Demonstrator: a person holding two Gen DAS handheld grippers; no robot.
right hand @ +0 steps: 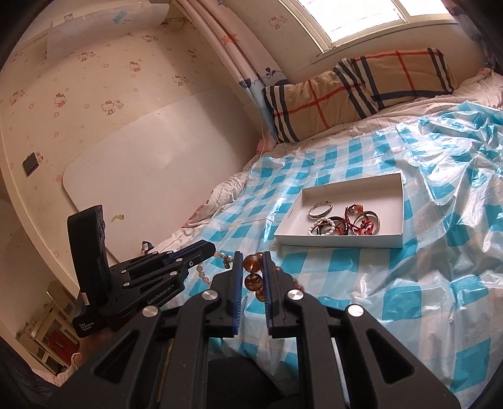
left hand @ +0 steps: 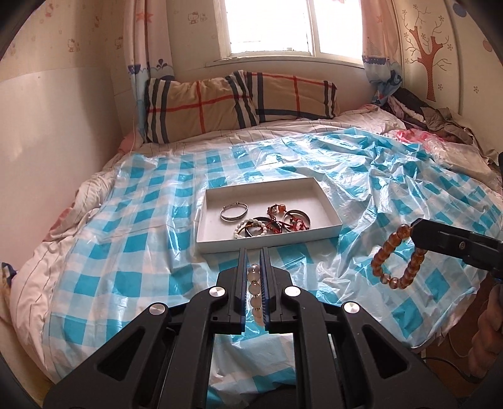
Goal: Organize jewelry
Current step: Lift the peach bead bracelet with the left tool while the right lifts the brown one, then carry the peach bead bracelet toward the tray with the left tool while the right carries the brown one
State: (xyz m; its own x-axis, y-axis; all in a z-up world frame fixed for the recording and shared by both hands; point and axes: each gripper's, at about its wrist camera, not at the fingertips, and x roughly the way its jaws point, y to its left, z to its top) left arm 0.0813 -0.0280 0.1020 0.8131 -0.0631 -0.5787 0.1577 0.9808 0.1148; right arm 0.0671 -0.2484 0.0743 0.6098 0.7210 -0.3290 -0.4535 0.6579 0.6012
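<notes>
My left gripper (left hand: 254,251) is shut on a pale pearl-like bead bracelet (left hand: 254,291), held above the bed in front of a white tray (left hand: 314,234). From the right wrist view that same gripper (right hand: 210,248) shows at the left, pale beads (right hand: 201,272) dangling below it. My right gripper (right hand: 253,254) is shut on an amber bead bracelet (right hand: 253,275); its loop (left hand: 394,256) hangs from the gripper (left hand: 414,225) at the right of the left wrist view. The tray (right hand: 339,240) holds a silver bangle (left hand: 234,210), a white bead bracelet (left hand: 250,227) and several red and dark bracelets (left hand: 287,218).
A blue-and-white checked plastic sheet (left hand: 141,239) covers the bed. Plaid pillows (left hand: 201,105) lie at the head under a window (left hand: 270,28). A heap of clothes (left hand: 433,119) sits at the far right. A white board (right hand: 151,166) leans on the left wall.
</notes>
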